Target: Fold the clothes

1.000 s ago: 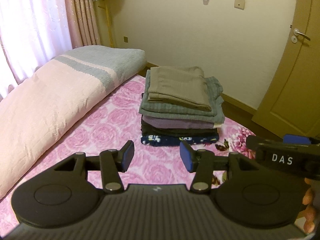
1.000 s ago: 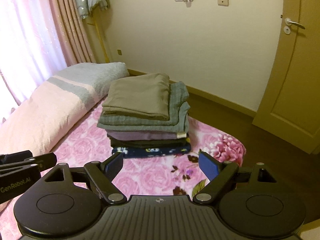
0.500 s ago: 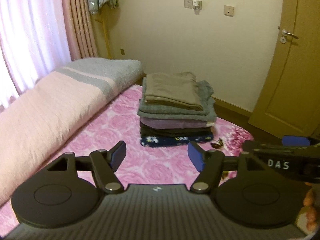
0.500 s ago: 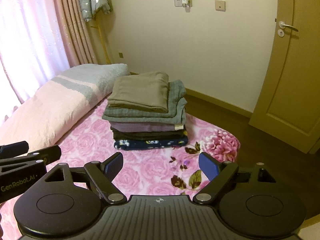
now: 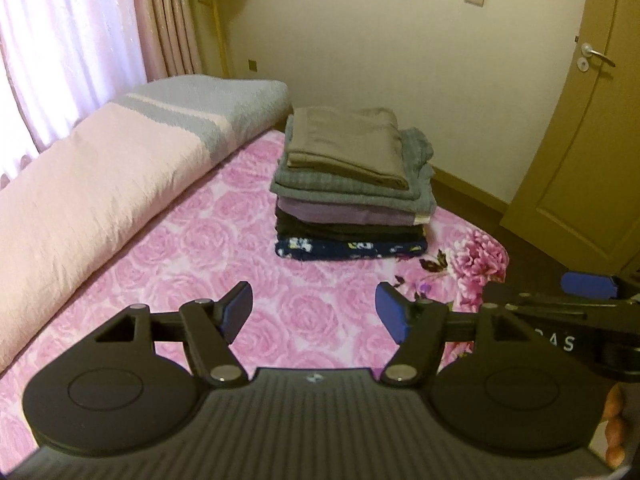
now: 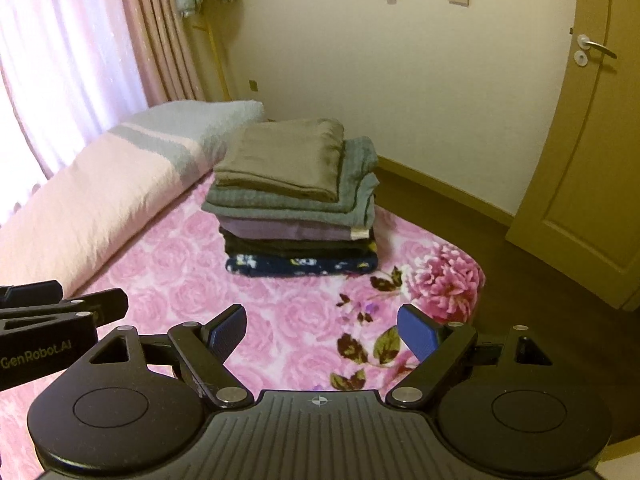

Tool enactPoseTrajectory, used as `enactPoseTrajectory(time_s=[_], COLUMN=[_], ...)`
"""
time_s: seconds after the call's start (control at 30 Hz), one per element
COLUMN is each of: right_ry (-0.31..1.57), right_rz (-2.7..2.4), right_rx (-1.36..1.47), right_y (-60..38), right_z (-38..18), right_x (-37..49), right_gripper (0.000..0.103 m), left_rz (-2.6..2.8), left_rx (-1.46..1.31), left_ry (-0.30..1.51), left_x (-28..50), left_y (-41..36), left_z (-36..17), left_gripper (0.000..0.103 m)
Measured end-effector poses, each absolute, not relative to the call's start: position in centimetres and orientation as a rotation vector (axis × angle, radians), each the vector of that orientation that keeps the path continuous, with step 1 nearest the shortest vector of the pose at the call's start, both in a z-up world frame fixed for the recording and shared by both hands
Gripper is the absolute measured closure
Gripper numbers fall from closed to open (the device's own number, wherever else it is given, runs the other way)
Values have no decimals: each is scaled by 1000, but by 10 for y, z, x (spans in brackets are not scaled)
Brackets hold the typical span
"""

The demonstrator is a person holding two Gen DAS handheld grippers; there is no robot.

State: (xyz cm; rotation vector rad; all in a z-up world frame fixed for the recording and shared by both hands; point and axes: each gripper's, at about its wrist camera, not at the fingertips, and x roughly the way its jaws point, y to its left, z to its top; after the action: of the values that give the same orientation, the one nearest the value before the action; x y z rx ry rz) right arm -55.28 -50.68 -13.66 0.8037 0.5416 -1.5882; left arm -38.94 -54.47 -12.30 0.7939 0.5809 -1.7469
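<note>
A stack of several folded clothes (image 5: 352, 184) stands on the pink rose bedspread (image 5: 192, 264), an olive-brown piece on top, then grey, purple, black and a navy floral one at the bottom. It also shows in the right wrist view (image 6: 296, 200). My left gripper (image 5: 314, 314) is open and empty, held above the bedspread well short of the stack. My right gripper (image 6: 322, 332) is open and empty, also short of the stack. Each gripper shows at the edge of the other's view.
A long pink quilt with a grey end (image 5: 100, 184) lies along the left of the bed. The bed's far corner (image 6: 460, 276) drops to a dark floor. A closed door (image 6: 592, 160) stands at right, curtains (image 6: 80, 60) at left.
Both grippers have drawn back from the stack, which now looks farther away. The left gripper's jaws have opened wider.
</note>
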Motion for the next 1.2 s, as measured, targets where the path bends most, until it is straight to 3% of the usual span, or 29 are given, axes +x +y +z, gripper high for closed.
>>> enactPoseTrajectory(time_s=[1.2], right_ry=[644], right_rz=[-1495], right_rx=[929], right_y=[-611], right_z=[-192], right_x=[-614], right_gripper=[18], left_rz=[-1655], left_rx=[902], left_ry=[659], left_x=[-455], left_y=[-640], left_z=[-171], left_gripper=[38])
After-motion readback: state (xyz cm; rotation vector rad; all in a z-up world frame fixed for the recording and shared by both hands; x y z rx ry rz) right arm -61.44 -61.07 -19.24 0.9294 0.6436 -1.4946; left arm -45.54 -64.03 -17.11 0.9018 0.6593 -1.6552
